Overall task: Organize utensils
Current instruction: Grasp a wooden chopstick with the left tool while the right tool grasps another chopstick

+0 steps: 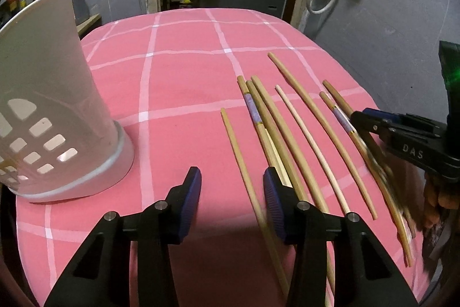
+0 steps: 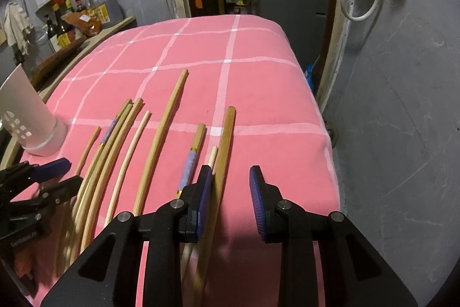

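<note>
Left wrist view: left gripper (image 1: 231, 193) hangs with jaws apart, gripping nothing; a plain bamboo chopstick (image 1: 244, 171) lies between the pads, untouched. White perforated plastic holder (image 1: 57, 117) stands on the pink checked cloth (image 1: 178, 82), presumably the destination.

Right wrist view: right gripper (image 2: 230, 199) also unclenched, darker brown chopstick (image 2: 222, 160) against its left pad, likely lined up for pickup.

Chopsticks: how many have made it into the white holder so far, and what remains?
None that I can see: the chopsticks all lie on the pink cloth, and the white holder shows none through its slots. Both the left tool and right tool are open. A brown chopstick sits between the right jaws, ungripped. All sorting remains.
</note>
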The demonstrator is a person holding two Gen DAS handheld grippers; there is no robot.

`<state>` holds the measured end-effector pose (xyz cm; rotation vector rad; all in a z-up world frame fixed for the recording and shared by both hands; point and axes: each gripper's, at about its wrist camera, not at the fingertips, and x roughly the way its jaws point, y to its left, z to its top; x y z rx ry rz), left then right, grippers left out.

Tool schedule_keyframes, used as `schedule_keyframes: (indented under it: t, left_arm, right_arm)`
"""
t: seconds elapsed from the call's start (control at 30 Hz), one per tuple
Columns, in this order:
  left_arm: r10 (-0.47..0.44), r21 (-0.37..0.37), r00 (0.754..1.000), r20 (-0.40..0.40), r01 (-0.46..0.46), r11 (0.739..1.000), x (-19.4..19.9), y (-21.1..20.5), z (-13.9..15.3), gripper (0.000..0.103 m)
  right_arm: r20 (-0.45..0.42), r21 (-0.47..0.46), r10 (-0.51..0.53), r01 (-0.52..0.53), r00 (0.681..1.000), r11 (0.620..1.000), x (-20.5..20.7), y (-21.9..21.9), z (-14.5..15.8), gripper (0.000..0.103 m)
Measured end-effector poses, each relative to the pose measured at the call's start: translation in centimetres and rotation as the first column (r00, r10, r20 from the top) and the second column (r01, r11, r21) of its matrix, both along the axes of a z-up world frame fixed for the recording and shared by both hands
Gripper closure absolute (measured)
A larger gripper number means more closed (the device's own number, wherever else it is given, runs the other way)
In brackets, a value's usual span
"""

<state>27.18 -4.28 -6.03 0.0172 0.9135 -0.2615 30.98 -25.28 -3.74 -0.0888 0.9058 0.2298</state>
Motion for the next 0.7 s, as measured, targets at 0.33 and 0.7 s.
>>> schedule_keyframes:
  t: [0.33, 0.7]
  left_arm:
    - [-0.005, -0.027, 1.000, -0.022, 0.004, 1.000, 1.4, 0.0, 0.0, 0.076]
    - [0.019, -0.084, 0.997, -0.076, -0.025, 0.996, 2.6, 0.2, 0.0, 0.098]
  right_arm:
    - [-0.046, 0.007, -0.011, 0.011, 0.999, 1.000, 2.3, 0.2, -0.4, 0.078]
    - [-0.083, 0.210, -0.065, 0.081, 0.994, 0.974, 2.1, -1.5, -0.2, 0.097]
